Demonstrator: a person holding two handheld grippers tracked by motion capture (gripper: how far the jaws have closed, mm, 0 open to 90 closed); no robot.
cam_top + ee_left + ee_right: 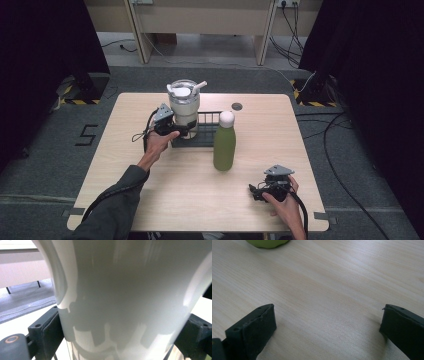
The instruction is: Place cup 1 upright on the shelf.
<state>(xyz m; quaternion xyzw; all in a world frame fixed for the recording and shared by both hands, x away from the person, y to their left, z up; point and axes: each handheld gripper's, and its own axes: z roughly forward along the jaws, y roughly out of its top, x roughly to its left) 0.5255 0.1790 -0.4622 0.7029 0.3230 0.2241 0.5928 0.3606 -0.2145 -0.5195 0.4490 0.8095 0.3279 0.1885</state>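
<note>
Surface: light wood table [200,190], grey floor around it, dark curtains L and R, pale cabinet at rear.
Tumbler: white w/ lid and straw [184,106], upright at rear-centre of table, standing at L end of black wire rack [209,131]; whether it sits in or just against the rack cannot be confirmed from high view.
Left gripper: at tumbler's lower L side [176,131], held by left hand [159,144]. Left gripper view shows tumbler wall [125,297] between both jaws, each jaw against the wall, i.e. jaws clamped on tumbler body.
Bottle: green w/ white cap [224,142], upright, just R of tumbler, in front of rack's R end, near table centre. Base edge visible at top of right gripper view [267,243].
Right gripper: near front R of table [259,191], held by right hand [284,202], well apart from bottle. Jaws spread wide, bare tabletop [324,290] between them, nothing gripped.
Sleeve: dark grey [112,205], on L forearm, entering from bottom.
</note>
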